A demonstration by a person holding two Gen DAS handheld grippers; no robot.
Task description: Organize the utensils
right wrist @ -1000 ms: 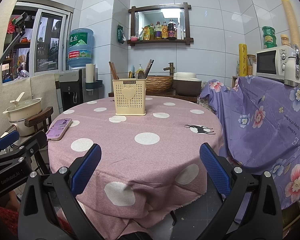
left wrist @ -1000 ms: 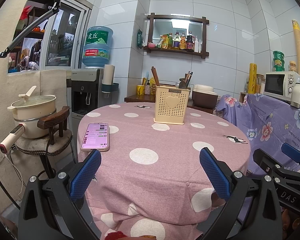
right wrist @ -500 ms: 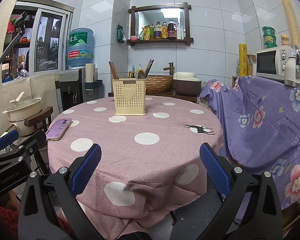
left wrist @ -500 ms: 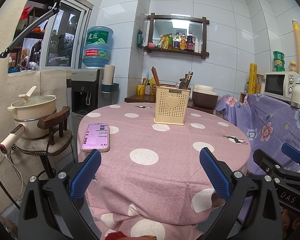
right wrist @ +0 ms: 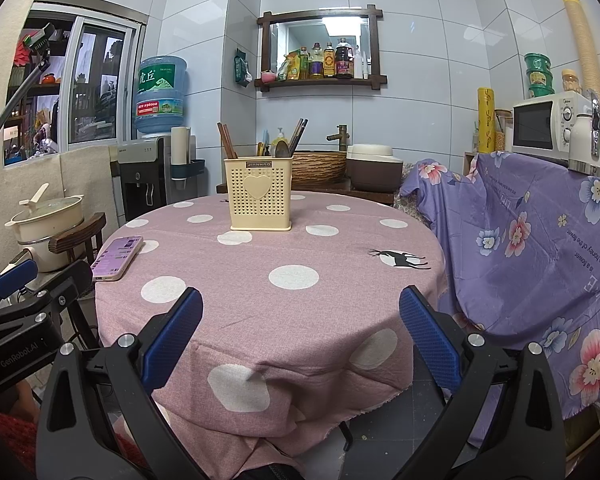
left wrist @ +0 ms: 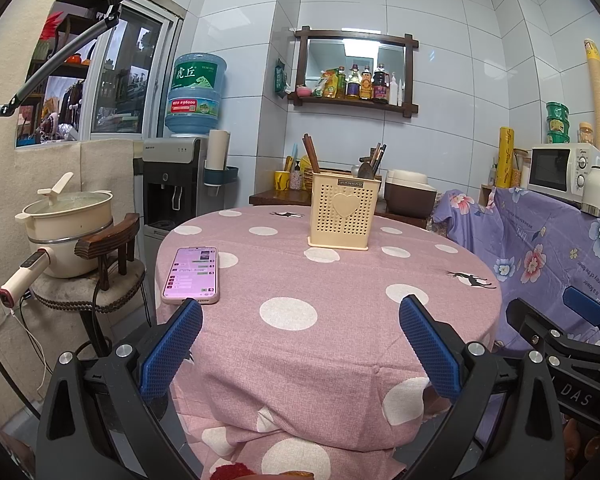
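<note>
A cream perforated utensil holder (left wrist: 343, 210) (right wrist: 260, 193) with a heart on its front stands upright toward the far side of the round table (left wrist: 340, 304) (right wrist: 284, 256). Brown chopsticks (left wrist: 311, 157) (right wrist: 226, 138) lean out of its left side, and a spoon (right wrist: 283, 148) with more dark sticks rises on its right. My left gripper (left wrist: 300, 340) is open at the table's near edge, holding nothing. Farther to the right, my right gripper (right wrist: 300, 332) is open too, also at the near edge, well short of the holder.
A phone (left wrist: 192, 274) (right wrist: 118, 257) with a lit screen lies on the table's left side. A stool with a cream pot (left wrist: 66, 228) stands left of the table. A purple floral cloth (right wrist: 540, 248) covers furniture on the right. A water dispenser (left wrist: 180, 176) is behind.
</note>
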